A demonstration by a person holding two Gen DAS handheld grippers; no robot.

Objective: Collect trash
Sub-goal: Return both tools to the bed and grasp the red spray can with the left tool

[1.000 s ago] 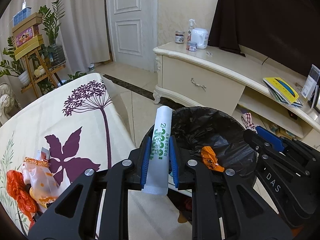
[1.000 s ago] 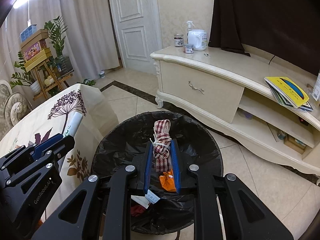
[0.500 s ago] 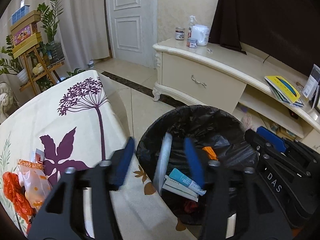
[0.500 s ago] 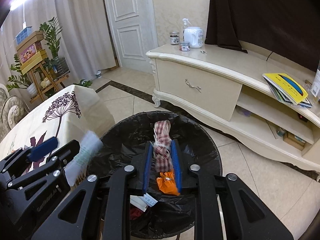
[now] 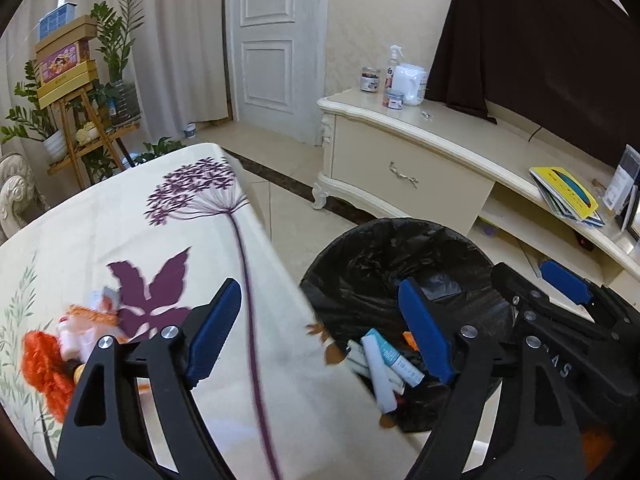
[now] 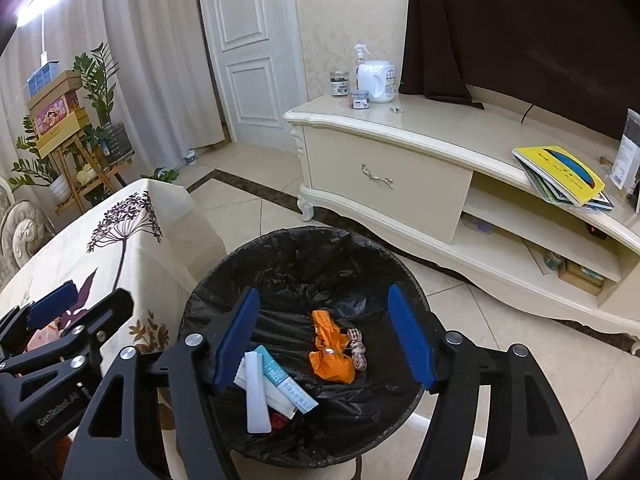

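Both tongs hang over the black-lined bin (image 6: 304, 320), which stands on the floor just beside the counter (image 5: 132, 240) so that litter carried off the cloth has only a short way to go.

The right tongs (image 6: 324, 336) have just been opening; their blue pads stand wide apart with nothing between them. Below them, in the bin, lie the orange wrapper (image 6: 332, 354) and, touching it at about 3 o'clock, the checked ribbon (image 6: 357, 346).

The left tongs (image 5: 320, 336) have likewise just been opening and grip nothing. They straddle the counter's edge and the bin's rim. The white tube (image 5: 380, 376) lies in the bin at about 8 o'clock from its centre, among flat cartons (image 6: 286, 386).

Each tool points steeply down into the bin's mouth, probably so that what it lets go falls inside rather than on the tiles.

More litter waits on the counter: an orange bag and clear wrappers (image 5: 68, 344) at 9 o'clock from the left tongs. The job looks partly done.
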